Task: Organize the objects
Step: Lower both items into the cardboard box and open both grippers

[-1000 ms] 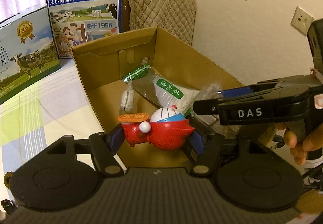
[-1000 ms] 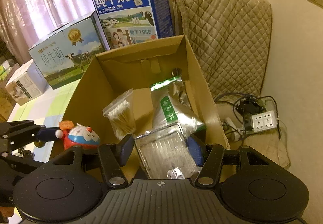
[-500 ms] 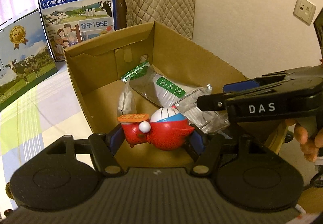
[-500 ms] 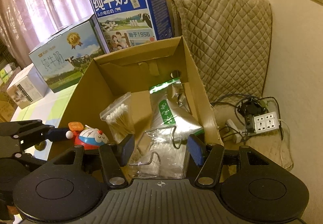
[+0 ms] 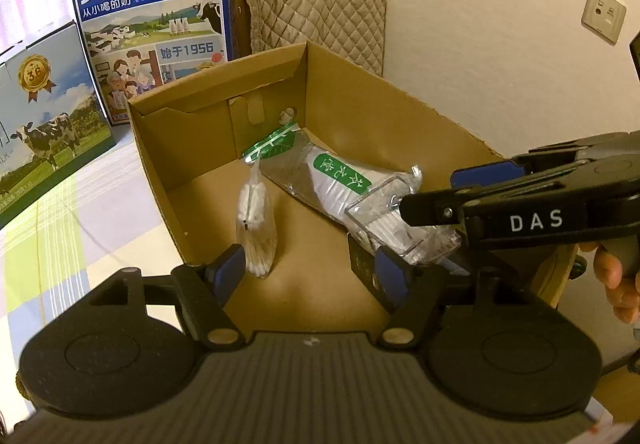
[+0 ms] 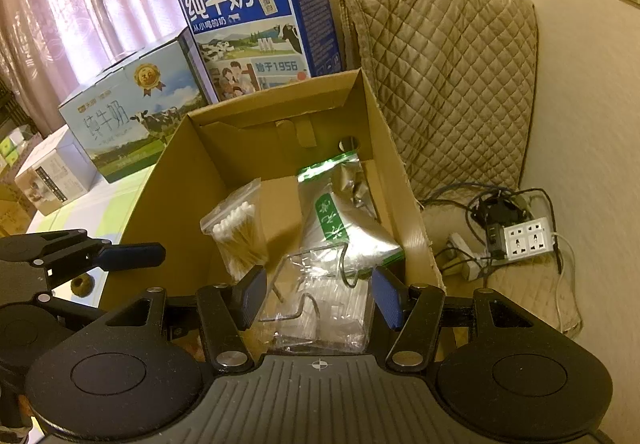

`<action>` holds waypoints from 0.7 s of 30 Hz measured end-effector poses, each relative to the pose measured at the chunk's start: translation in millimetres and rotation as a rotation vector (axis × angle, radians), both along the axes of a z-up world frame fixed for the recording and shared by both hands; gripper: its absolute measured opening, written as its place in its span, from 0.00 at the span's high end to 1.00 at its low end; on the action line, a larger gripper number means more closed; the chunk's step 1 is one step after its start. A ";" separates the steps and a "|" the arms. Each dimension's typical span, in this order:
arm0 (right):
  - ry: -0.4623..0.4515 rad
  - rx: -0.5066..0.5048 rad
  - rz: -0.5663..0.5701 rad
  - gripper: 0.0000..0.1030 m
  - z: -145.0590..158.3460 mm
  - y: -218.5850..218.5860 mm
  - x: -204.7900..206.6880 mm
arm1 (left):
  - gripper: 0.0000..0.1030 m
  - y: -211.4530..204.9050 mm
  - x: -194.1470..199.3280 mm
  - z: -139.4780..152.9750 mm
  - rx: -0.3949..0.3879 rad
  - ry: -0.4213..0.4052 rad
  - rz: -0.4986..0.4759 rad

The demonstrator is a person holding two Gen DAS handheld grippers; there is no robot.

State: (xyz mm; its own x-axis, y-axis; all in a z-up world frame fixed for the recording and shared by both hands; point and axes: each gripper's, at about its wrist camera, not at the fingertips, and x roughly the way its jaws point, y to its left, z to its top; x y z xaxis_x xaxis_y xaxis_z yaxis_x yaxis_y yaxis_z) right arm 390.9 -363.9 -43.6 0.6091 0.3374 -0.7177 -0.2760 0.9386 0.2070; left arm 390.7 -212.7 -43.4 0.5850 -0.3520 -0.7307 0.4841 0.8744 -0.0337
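While the cardboard box (image 5: pixel 400 115) stands open on the patterned surface (image 5: pixel 48 244), both grippers are positioned at its near edge. The left gripper (image 5: pixel 310 270) has its fingers spread wide apart with nothing between the blue pads (image 5: pixel 230 270). The right gripper (image 6: pixel 320 296) is likewise spread, its blue pads (image 6: pixel 254 294) standing on either side of the clear plastic case (image 6: pixel 324 308) without visibly pressing it; whether the pads touch the case cannot be told.

Contents of the box:
- The clear plastic case lies in the near right part of the box floor, with a bent wire clasp on top.
- A silver foil pouch (image 6: pixel 340 219) with a green label lies along the right wall, its green-striped top pointing to the far end; its near end meets the case.
- A clear bag of cotton swabs (image 6: pixel 236 228) stands roughly upright to the left of the pouch, near the middle of the floor.

In the left wrist view the right gripper (image 5: pixel 480 199) reaches in from the right above the case, and part of a hand (image 5: pixel 616 284) grips its handle.

Surroundings: a blue milk carton box (image 5: pixel 152 15) stands upright beyond the far wall of the box; a second milk box (image 6: pixel 132 115) with a cow picture lies to the far left. A quilted cover (image 6: pixel 444 83) hangs at the far right, and a white power strip (image 6: pixel 528 238) with cables lies right of the box.
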 end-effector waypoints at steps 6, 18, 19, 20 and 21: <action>0.002 0.003 -0.007 0.46 0.3 -2.6 -3.7 | 0.34 0.1 -1.0 1.4 -0.002 0.004 -0.001; -0.009 0.015 -0.028 0.46 8.2 -9.3 -18.4 | 0.34 -0.9 -11.6 8.9 -0.008 -0.011 -0.007; -0.012 0.015 -0.030 0.46 9.5 -9.6 -19.8 | 0.34 -1.1 -12.3 9.7 -0.008 -0.012 -0.008; -0.014 0.017 -0.032 0.46 10.7 -10.1 -21.3 | 0.34 -1.1 -13.9 10.6 -0.008 -0.015 -0.008; -0.017 0.019 -0.034 0.46 12.2 -10.6 -22.9 | 0.34 -1.0 -15.3 11.7 -0.009 -0.017 -0.008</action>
State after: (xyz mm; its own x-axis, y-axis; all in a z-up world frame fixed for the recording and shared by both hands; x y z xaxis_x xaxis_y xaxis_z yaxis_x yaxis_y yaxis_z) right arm 368.0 -374.5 -31.4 0.6325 0.3295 -0.7010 -0.2477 0.9435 0.2200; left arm 375.4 -213.7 -31.7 0.5942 -0.3630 -0.7177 0.4916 0.8702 -0.0331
